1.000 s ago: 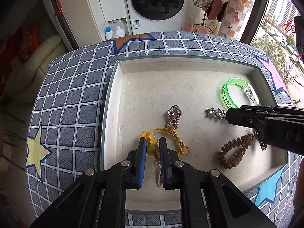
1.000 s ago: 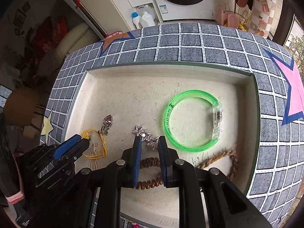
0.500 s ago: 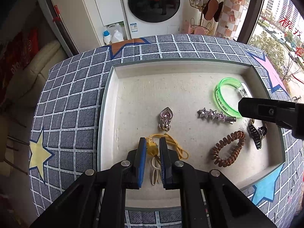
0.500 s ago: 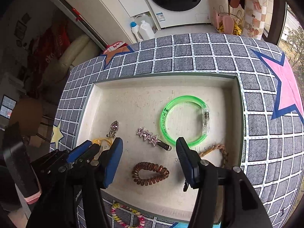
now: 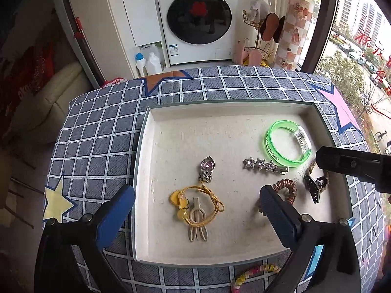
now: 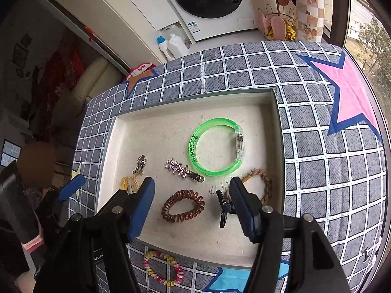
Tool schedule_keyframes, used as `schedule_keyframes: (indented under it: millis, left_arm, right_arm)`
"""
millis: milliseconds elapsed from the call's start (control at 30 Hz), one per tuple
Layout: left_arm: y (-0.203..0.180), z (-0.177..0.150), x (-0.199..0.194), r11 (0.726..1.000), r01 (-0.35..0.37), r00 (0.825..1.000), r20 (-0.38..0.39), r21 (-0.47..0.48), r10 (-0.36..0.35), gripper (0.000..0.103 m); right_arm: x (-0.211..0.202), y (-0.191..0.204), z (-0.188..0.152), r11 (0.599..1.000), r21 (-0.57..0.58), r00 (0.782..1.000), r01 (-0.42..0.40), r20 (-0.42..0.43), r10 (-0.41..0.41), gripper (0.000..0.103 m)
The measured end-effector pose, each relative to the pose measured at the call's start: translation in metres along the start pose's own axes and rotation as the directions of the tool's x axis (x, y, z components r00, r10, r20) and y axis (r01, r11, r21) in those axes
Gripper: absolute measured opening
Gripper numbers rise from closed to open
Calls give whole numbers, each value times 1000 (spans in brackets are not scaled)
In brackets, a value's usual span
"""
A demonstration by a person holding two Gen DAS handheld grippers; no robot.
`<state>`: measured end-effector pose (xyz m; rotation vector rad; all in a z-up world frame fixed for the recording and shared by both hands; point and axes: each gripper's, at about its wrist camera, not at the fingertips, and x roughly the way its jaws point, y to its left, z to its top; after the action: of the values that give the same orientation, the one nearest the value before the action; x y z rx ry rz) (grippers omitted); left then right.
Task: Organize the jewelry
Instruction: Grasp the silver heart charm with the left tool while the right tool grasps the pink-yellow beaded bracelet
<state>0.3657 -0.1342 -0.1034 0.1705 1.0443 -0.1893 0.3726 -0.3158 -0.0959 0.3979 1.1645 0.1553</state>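
In the right wrist view, the right gripper's [image 6: 191, 202] blue pad [image 6: 240, 207] covers part of the black claw clip [image 6: 222, 207] and braided bracelet [image 6: 265, 183] inside the tray [image 6: 278, 146]. Handwriting [image 6: 220, 186] on the tray floor beside the clip is too small to read. A face [image 6: 36, 163] left of the tray is blurred.

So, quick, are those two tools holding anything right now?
Left tool: open, holding nothing.
Right tool: open, holding nothing.
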Motion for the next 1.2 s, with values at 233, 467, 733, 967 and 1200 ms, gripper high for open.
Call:
schedule_keyframes:
  millis: [233,467,733,967,1200]
  left_arm:
    - [-1,-7,-16,1000,1,1000,-1,10,-1,103]
    - [5,-21,-33,1000,-9,1000,0,1,9,103]
    - [18,-50,-53,1000,-28,1000,9,6,28,103]
    - [26,-91,-66,1000,10,999,-52,-19,-11,103]
    - [19,-132,-72,998,47,992,-113,-29,-50,103]
  right_arm:
    - [-13,-1,-8,999,33,1000,-16,19,16,87]
    - [-27,0,-22,998,46,999,-36,31,34,88]
    - [-43,6,-47,997,47,998,-59,8,59,88]
    - [-53,10,-79,996,43,997,-77,-23,78,88]
    - [-47,8,-111,998,50,995,-44,-82,48,88]
